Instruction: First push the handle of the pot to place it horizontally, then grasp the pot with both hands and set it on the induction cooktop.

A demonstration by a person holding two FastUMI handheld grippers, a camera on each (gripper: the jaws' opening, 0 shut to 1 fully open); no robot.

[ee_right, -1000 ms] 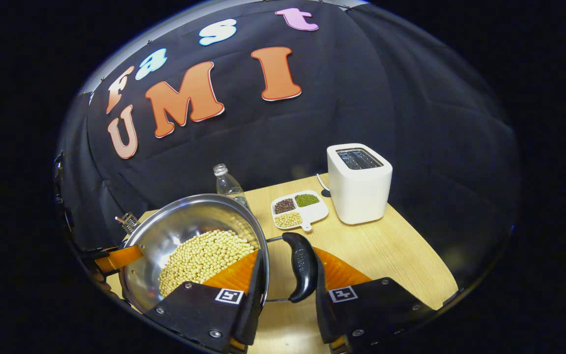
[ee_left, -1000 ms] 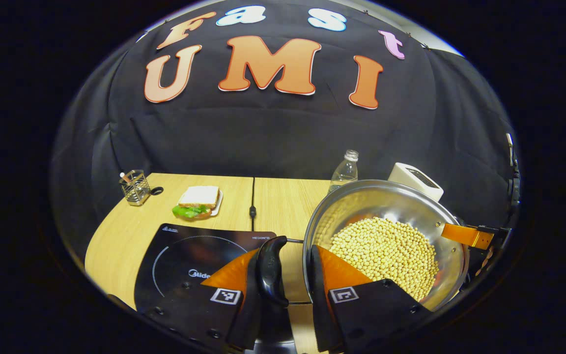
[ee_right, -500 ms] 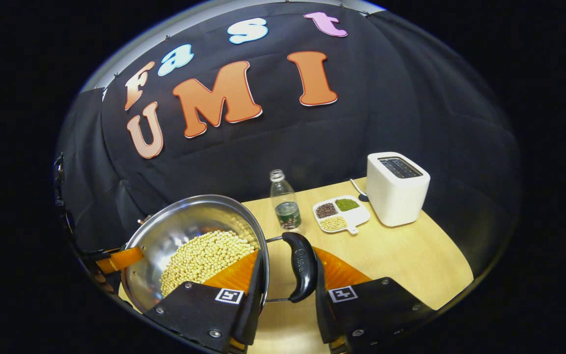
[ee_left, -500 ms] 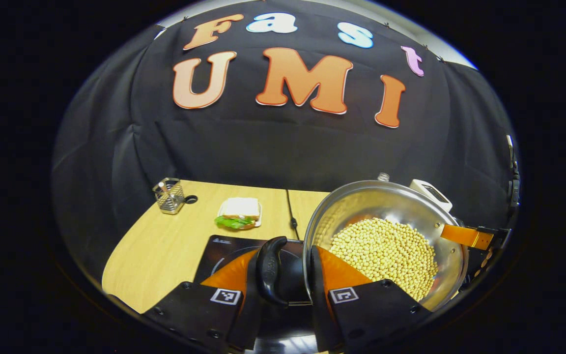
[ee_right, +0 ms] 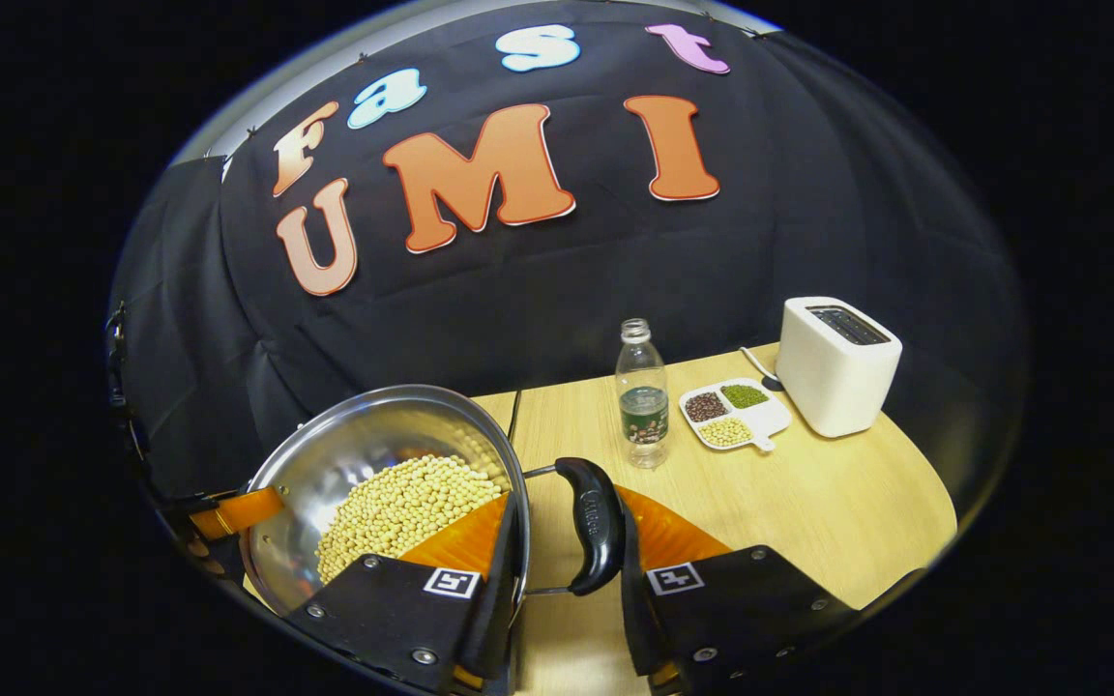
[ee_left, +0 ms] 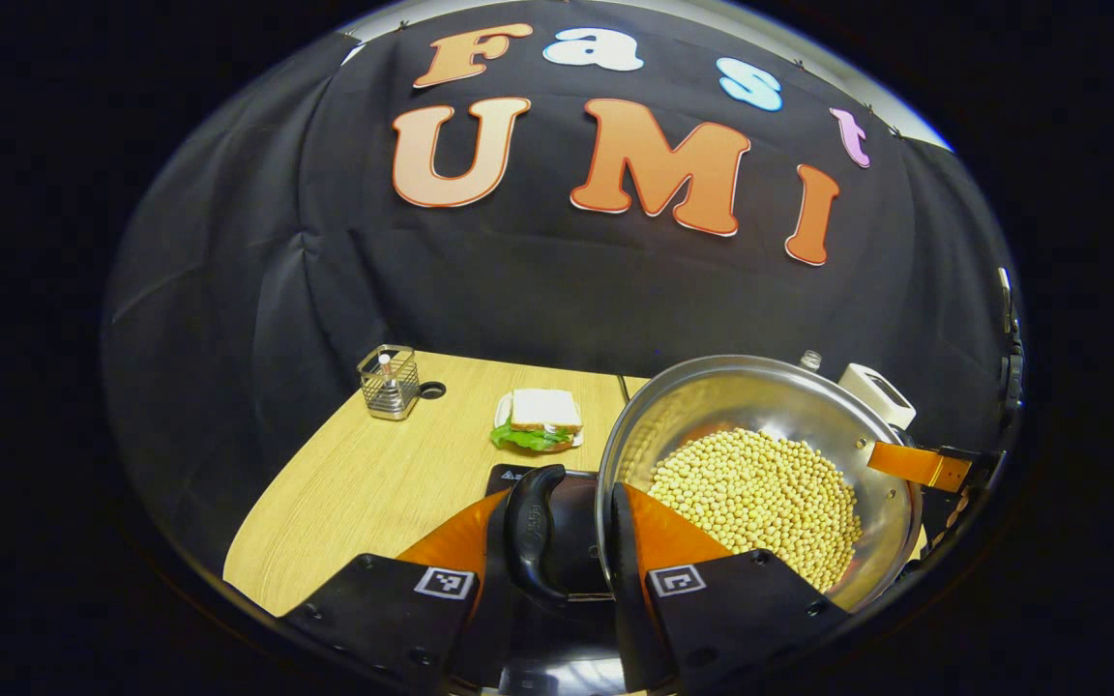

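Note:
A steel pot (ee_left: 760,425) full of pale soybeans is held between both grippers. My left gripper (ee_left: 562,503) is shut on the pot's black left handle (ee_left: 530,532), one finger outside the handle and the other at the pot's rim. The black induction cooktop (ee_left: 576,532) lies directly under this handle. My right gripper (ee_right: 569,512) is shut the same way on the pot's (ee_right: 364,445) right handle (ee_right: 596,527). Each view shows the other gripper at the pot's far side, the right gripper (ee_left: 915,466) and the left gripper (ee_right: 228,512). How high the pot hangs over the cooktop I cannot tell.
A sandwich on a plate (ee_left: 538,418) and a wire holder (ee_left: 389,382) stand behind the cooktop. On the right half of the wooden table (ee_right: 808,503) are a water bottle (ee_right: 642,396), a divided dish of beans (ee_right: 733,416) and a white toaster (ee_right: 837,362).
Both grippers have carried the pot to the left. The cooktop has slid from the left of the left gripper view to under its fingers; the bottle and toaster have drifted right.

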